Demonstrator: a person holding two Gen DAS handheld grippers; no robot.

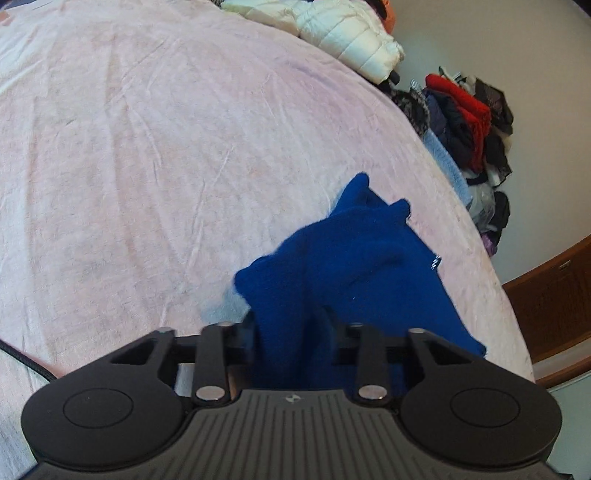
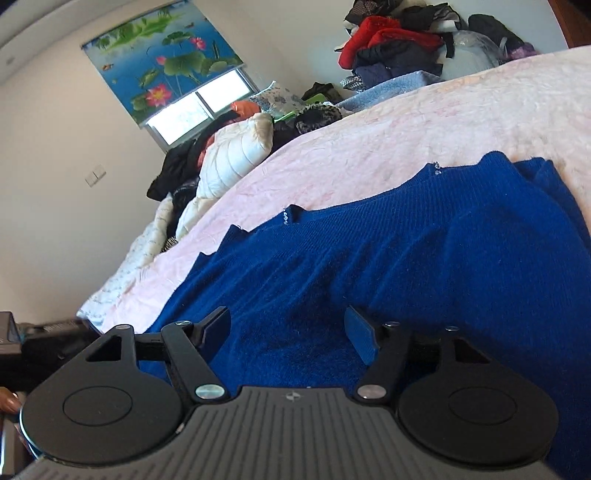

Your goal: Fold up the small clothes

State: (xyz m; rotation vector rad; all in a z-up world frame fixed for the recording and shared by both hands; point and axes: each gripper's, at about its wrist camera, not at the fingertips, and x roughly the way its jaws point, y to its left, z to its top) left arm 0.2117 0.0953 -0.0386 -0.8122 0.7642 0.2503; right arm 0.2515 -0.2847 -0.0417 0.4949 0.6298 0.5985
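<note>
A royal-blue knit sweater [image 1: 354, 254] lies crumpled on the pink bedspread [image 1: 147, 166]. My left gripper [image 1: 291, 325] is shut on a bunched fold of the sweater, which hides its fingertips. In the right wrist view the sweater [image 2: 369, 258] spreads wide over the bedspread [image 2: 406, 129], with small rhinestones along its far edge. My right gripper [image 2: 291, 332] is open, its fingers [image 2: 360, 336] spread apart and resting just over the sweater's near part, holding nothing.
A white puffer jacket [image 1: 351, 33] lies at the bed's far edge. A pile of dark and red clothes [image 1: 469, 122] stands against the wall beyond the bed. A wooden cabinet [image 1: 554, 306] is at the right. A window with a lotus blind [image 2: 166, 62] is behind.
</note>
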